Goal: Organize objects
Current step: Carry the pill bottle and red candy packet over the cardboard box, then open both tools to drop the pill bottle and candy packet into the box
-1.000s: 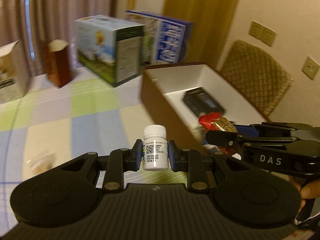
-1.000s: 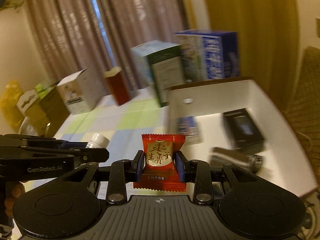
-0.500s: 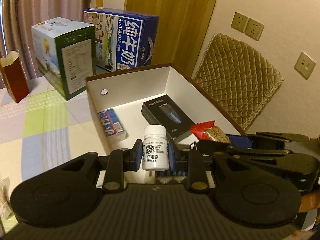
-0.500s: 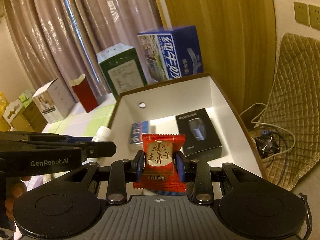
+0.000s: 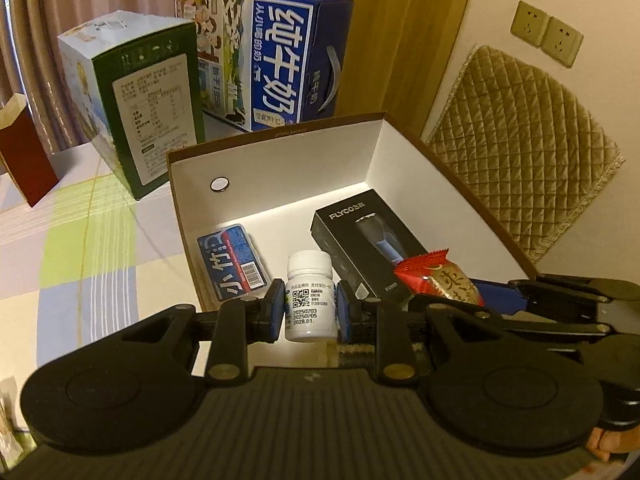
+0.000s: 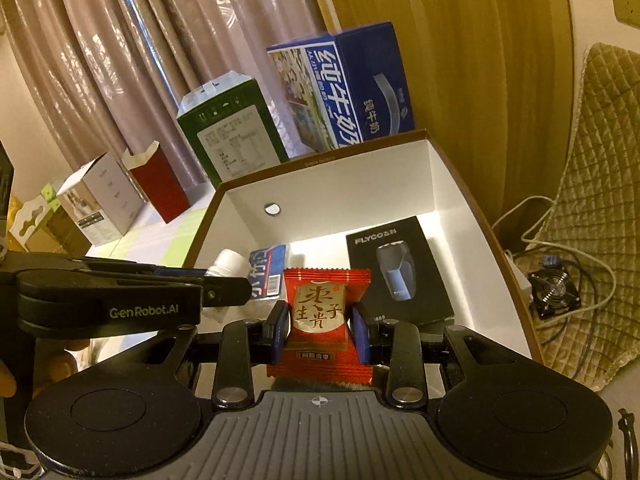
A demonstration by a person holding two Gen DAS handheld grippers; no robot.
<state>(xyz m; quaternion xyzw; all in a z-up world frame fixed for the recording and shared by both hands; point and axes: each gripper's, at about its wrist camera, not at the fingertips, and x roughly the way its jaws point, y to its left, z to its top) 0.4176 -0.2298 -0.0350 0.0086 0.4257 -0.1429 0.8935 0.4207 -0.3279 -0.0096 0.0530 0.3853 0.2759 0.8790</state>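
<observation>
My left gripper (image 5: 310, 306) is shut on a small white pill bottle (image 5: 310, 300), held upright over the near edge of an open white-lined box (image 5: 280, 156). My right gripper (image 6: 320, 328) is shut on a red snack packet (image 6: 322, 312) above the same box (image 6: 344, 184). The packet (image 5: 440, 280) shows in the left wrist view to the right of the bottle; the bottle's cap (image 6: 228, 262) shows in the right wrist view. Inside the box lie a black shaver carton (image 5: 368, 248) (image 6: 396, 272) and a blue pack (image 5: 232, 262) (image 6: 266, 274).
Behind the box stand a blue milk carton (image 5: 276, 64) and a green carton (image 5: 136, 120). A red paper bag (image 5: 24, 160) and more boxes (image 6: 100, 200) sit left on the checked tablecloth (image 5: 92, 248). A quilted chair (image 5: 524, 152) is at right, cables and a small fan (image 6: 554, 292) below it.
Both grippers moved from over the tablecloth to the open box and lower, each still gripping its object. The box and its contents now fill the middle of both views.
</observation>
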